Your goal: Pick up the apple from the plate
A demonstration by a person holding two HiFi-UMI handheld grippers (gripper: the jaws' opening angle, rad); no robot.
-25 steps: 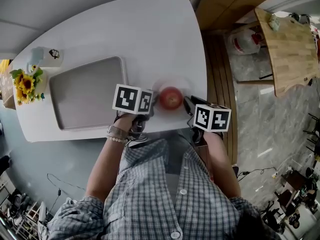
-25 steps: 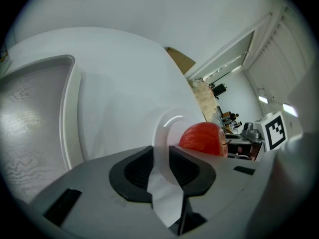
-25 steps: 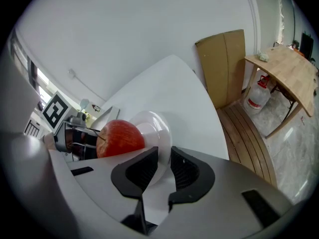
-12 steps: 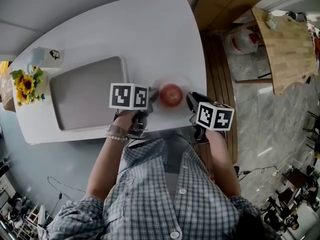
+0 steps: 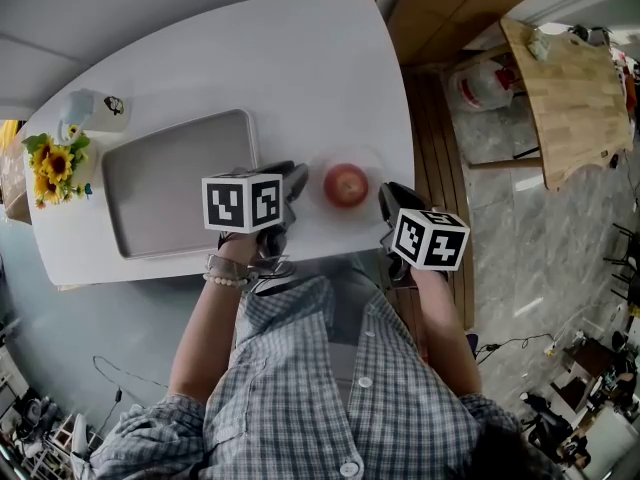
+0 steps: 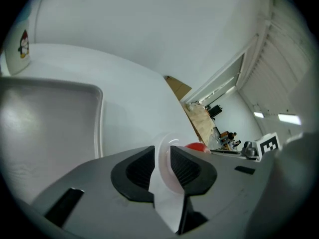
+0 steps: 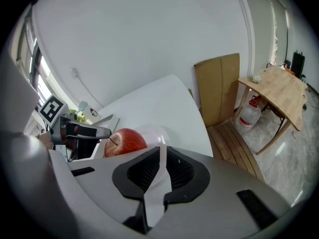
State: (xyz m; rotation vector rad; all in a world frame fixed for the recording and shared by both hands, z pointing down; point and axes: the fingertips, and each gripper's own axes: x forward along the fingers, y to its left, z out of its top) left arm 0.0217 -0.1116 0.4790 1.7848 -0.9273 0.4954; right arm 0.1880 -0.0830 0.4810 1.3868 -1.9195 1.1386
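Left gripper [image 6: 162, 158] and right gripper [image 7: 163, 161] pinch the plate [image 7: 153, 133] (apple [image 7: 124, 141] aboard).

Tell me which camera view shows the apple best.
Head view: the apple shows whole from above on its plate. The right gripper view shows it larger but with its lower part hidden; the left gripper view catches only a red sliver.
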